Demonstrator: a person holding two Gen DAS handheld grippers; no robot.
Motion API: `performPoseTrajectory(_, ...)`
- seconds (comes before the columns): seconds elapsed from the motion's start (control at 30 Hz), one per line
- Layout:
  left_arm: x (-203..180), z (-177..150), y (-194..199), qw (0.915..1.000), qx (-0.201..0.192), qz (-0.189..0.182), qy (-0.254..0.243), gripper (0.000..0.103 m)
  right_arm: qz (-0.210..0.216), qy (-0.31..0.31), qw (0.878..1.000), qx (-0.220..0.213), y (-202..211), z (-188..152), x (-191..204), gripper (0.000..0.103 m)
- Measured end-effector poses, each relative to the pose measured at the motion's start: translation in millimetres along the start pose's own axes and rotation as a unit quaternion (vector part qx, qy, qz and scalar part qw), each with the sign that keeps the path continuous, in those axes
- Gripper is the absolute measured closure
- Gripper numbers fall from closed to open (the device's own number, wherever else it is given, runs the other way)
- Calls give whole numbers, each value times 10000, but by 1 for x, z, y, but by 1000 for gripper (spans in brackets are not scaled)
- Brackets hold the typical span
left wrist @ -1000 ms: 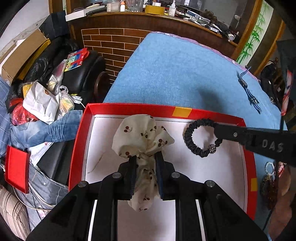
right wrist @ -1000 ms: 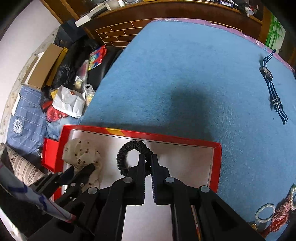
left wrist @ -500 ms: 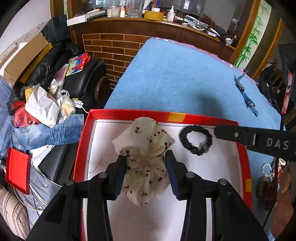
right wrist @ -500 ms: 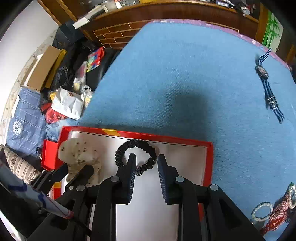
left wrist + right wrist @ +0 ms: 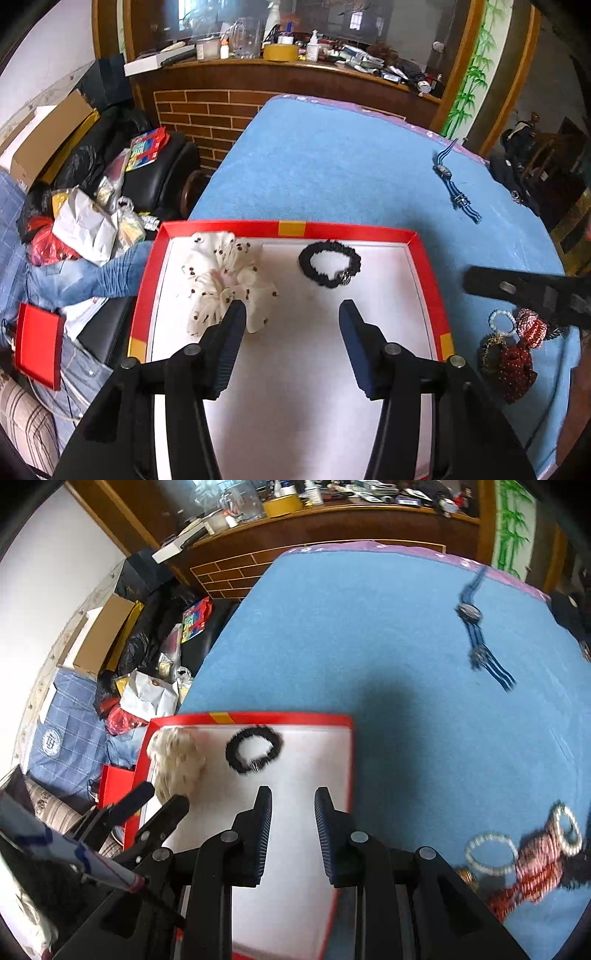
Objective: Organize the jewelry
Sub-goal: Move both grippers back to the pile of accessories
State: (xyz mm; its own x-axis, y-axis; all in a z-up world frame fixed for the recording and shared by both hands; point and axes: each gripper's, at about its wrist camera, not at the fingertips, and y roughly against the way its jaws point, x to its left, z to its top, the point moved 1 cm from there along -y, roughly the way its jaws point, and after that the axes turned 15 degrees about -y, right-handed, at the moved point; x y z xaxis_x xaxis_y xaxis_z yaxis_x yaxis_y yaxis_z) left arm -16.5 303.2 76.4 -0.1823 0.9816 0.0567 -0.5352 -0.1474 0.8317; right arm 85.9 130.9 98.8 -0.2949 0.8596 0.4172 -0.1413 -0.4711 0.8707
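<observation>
A red-rimmed tray (image 5: 424,258) (image 5: 343,760) with a white floor lies on the blue table. Inside it rest a cream scrunchie with cherry print (image 5: 221,280) (image 5: 177,760) at the left and a black scrunchie with a small charm (image 5: 330,266) (image 5: 254,748) beside it. My left gripper (image 5: 291,312) hovers over the tray just this side of the cream scrunchie, its jaws opening, nothing between them. My right gripper (image 5: 292,799) is open above the tray's near right part, empty, short of the black scrunchie.
A striped blue watch (image 5: 452,181) (image 5: 476,635) lies far right on the blue cloth (image 5: 332,166). A pile of bead bracelets and red hair ties (image 5: 509,343) (image 5: 524,853) sits right of the tray. Bags, boxes and clothes clutter the floor at left (image 5: 85,218).
Both grippers let go: the left released the cream scrunchie, the right the black one. Both drew back and up, and the two scrunchies now lie loose in the tray.
</observation>
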Motion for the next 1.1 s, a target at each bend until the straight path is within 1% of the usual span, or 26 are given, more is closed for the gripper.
performPoseTrajectory(0.1, -3, -5, 9, 9999, -52, -36, 110, 52, 49, 45, 9999, -129, 25, -15, -16, 77)
performPoseTrajectory(0.2, -18, -9, 21, 9998, -126, -96, 87, 52, 66, -26, 9998, -212, 49, -29, -43, 77)
performPoseTrajectory(0.37, -71, -18, 33, 9985, -166, -494, -158, 52, 34, -316, 9987, -398, 83, -49, -94, 77)
performPoseTrajectory(0.4, -85, -19, 34, 9978, -149, -603, -252, 52, -17, -424, 9980, -468, 91, -54, -109, 77)
performPoseTrajectory(0.57, -148, -28, 37, 9924, -65, -1030, -670, 52, -143, -959, 9938, -538, 115, -72, -165, 77)
performPoseTrajectory(0.67, -177, -32, 34, 9887, 17, -1235, -848, 52, -178, -1210, 9913, -496, 121, -83, -192, 77)
performPoseTrajectory(0.83, -222, -33, 22, 9794, 184, -1643, -1156, 52, -288, -1535, 9869, -413, 126, -100, -230, 78)
performPoseTrajectory(0.9, -238, -31, 12, 9731, 327, -1947, -1188, 52, -313, -1671, 9847, -376, 128, -103, -244, 78)
performPoseTrajectory(1.03, -262, -28, -8, 9716, 460, -1999, -1178, 52, -348, -1735, 9832, -436, 135, -108, -260, 78)
performPoseTrajectory(1.1, -270, -25, -18, 9722, 437, -1942, -1232, 52, -354, -1775, 9823, -479, 141, -109, -268, 78)
